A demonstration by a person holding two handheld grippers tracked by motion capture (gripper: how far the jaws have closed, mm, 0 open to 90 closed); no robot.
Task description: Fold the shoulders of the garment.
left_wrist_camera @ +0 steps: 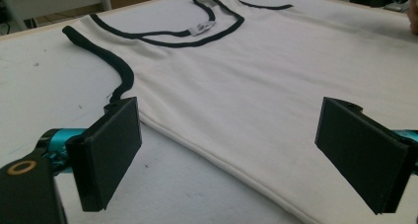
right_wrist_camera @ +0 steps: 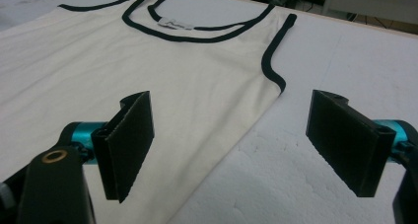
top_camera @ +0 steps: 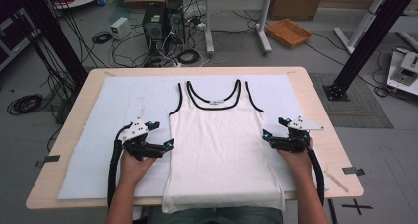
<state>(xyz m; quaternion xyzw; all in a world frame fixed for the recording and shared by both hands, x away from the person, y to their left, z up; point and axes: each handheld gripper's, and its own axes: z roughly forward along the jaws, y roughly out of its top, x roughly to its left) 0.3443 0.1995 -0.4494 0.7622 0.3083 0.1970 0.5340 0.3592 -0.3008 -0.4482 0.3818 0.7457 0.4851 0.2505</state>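
From above, a white tank top (top_camera: 222, 145) lies flat on the desk (top_camera: 315, 105), its hem over the near edge, left tongs (top_camera: 170, 144) and right tongs (top_camera: 266, 134) flanking its sides. Seen along the left tongs (left_wrist_camera: 226, 150), the jaws gape over the side seam, empty. Along the right tongs (right_wrist_camera: 229, 145), likewise wide, gripping nothing. Pinching both seams level should keep any fold straight.

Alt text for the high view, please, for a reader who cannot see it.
A white tank top with black trim lies flat on a white sheet covering a wooden table. The left gripper and right gripper, jaws open, flank its side edges.
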